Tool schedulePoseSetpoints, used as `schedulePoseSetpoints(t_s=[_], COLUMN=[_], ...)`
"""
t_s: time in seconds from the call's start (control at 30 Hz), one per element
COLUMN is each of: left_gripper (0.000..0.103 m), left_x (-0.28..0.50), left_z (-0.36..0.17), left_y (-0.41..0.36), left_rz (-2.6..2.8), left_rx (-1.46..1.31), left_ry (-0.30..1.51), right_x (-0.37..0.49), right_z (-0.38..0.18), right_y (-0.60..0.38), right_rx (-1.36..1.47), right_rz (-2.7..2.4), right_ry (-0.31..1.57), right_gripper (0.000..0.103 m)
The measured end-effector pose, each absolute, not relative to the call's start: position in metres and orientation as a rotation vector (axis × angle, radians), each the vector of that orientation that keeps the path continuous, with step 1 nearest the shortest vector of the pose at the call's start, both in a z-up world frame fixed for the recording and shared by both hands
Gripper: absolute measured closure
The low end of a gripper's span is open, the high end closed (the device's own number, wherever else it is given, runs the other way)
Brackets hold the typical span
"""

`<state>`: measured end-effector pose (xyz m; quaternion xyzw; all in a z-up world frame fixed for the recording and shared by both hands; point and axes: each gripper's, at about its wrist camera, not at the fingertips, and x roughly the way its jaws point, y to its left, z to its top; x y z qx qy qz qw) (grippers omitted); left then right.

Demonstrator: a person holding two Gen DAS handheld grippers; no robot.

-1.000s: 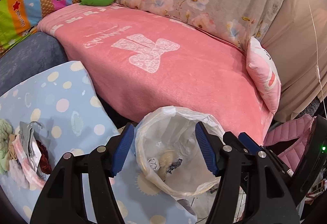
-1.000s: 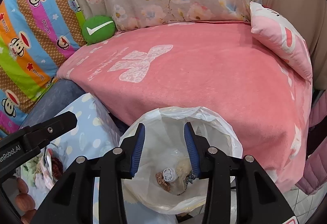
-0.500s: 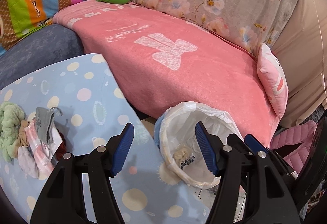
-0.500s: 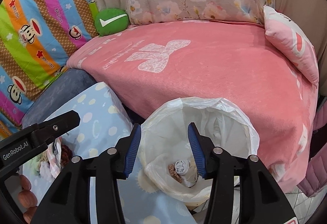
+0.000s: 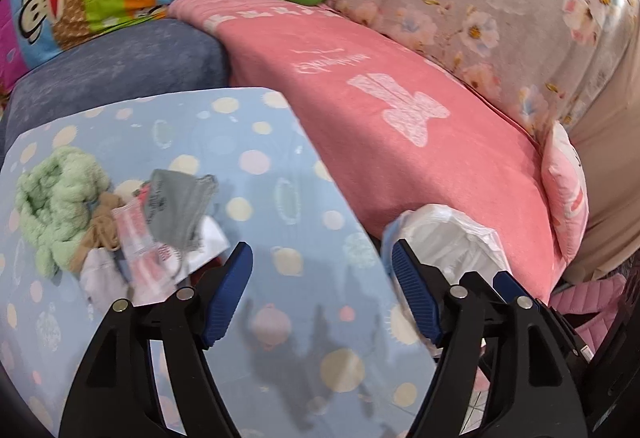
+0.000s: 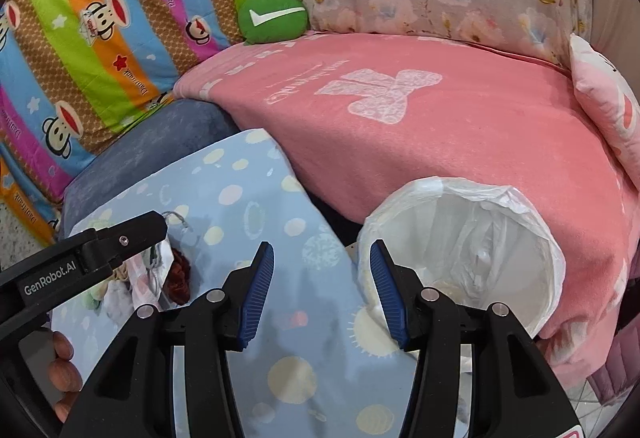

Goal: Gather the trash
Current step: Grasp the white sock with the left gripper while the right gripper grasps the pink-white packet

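Note:
A pile of trash lies on the blue dotted table [image 5: 248,142]: a green fluffy cloth [image 5: 56,198], a grey mask [image 5: 180,206], a pink-and-white wrapper [image 5: 138,250] and white scraps. My left gripper [image 5: 322,288] is open and empty over the table, right of the pile. A bin lined with a white bag [image 6: 472,246] stands between table and sofa; it also shows in the left wrist view [image 5: 452,242]. My right gripper [image 6: 322,290] is open and empty above the table edge, left of the bin. The left gripper's body [image 6: 84,266] covers part of the pile there.
A sofa with a pink blanket [image 5: 400,110] runs behind the table and bin. A green round cushion [image 6: 274,16], a pink pillow [image 6: 608,106] and a striped monkey-print cloth [image 6: 80,22] lie on it. A pink quilted item [image 5: 584,302] sits at the far right.
Both grippers have swung left, away from over the bin and toward the table. The trash pile has come further into view. Both stay open and empty.

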<state>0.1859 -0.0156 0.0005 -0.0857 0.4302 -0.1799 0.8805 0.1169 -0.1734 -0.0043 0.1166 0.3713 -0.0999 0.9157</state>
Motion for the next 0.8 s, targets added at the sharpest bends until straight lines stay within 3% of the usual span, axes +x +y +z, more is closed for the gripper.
schedulePoseSetpoints(t_s=[0.27, 0.8], left_gripper=[0.024, 0.024], left_x=[0.192, 0.204], left_z=[-0.019, -0.097], left_y=[0.058, 0.172], left_rz=[-0.238, -0.007], left_rx=[-0.243, -0.375], left_ry=[0.916, 1.071], right_x=[0.131, 0.162], right_z=[-0.017, -0.078], right_y=[-0.116, -0.012], right_rx=[0.193, 0.102], right_rz=[-0.112, 0.049], right_ry=[0.809, 0.944], right_gripper=[0.054, 0.051])
